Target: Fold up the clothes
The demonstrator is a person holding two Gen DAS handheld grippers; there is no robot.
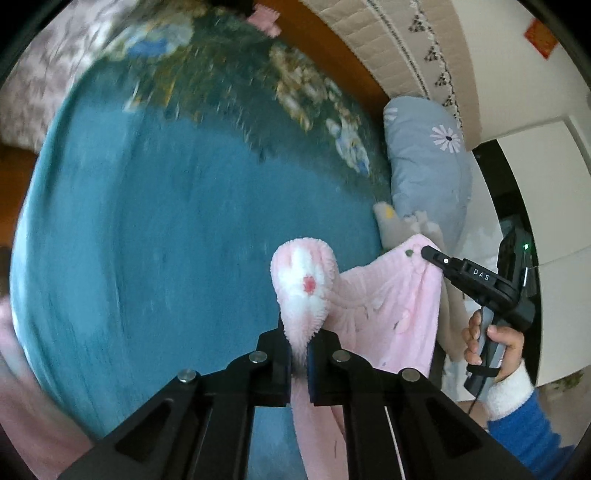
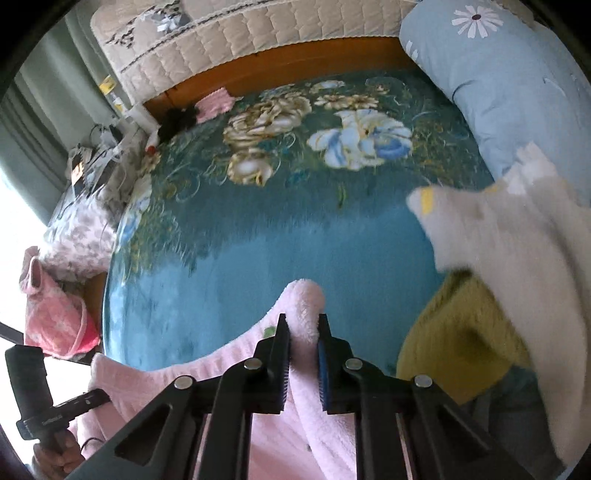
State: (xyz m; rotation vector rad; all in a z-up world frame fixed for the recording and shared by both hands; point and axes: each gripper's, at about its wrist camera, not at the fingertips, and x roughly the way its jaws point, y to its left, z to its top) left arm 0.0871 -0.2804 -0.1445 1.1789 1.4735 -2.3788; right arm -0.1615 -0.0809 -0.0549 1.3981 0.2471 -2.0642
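A fluffy pink garment (image 1: 391, 306) with a white flower patch hangs above the blue bedspread (image 1: 166, 229), stretched between both grippers. My left gripper (image 1: 299, 339) is shut on one corner, which sticks up between the fingers. In the same view the right gripper (image 1: 428, 253) pinches the far corner, held by a hand in a blue sleeve. In the right wrist view my right gripper (image 2: 303, 328) is shut on a pink fold of the garment (image 2: 236, 369), and the left gripper (image 2: 99, 397) shows at the lower left, gripping the other end.
A cream garment (image 2: 517, 266) and a yellow one (image 2: 454, 339) lie at the right on the floral bedspread (image 2: 280, 236). A blue daisy pillow (image 2: 509, 81) lies behind them. Pink clothes (image 2: 55, 314) are piled at the bed's left edge, beyond a quilted headboard (image 2: 258, 33).
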